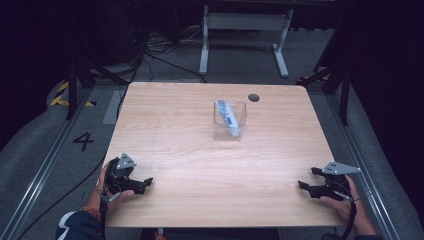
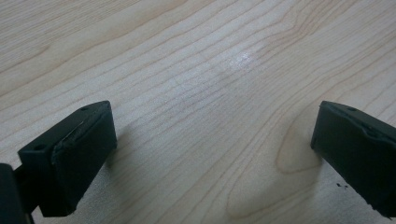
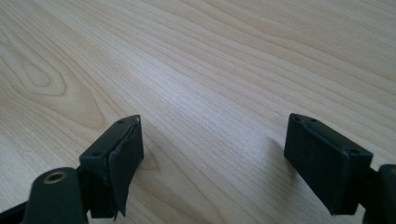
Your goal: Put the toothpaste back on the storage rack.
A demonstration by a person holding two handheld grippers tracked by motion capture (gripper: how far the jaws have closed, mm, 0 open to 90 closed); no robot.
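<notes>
Right now both grippers rest at the near table (image 1: 200, 170) corners, left gripper (image 1: 142, 184) and right gripper (image 1: 306, 179) spread wide and empty. Well ahead, the clear box (image 1: 230, 120) holds a tube (image 1: 227, 116); approach it slowly, jaws squared to the tube.

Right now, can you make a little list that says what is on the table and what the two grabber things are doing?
table: light wooden table
box: clear plastic box toward the far middle of the table
inside the box: a white and blue tube, leaning
left gripper: near the front left edge, jaws open, nothing between them
right gripper: near the front right edge, jaws open, nothing between them
hole: small dark round hole in the table behind the box
</notes>
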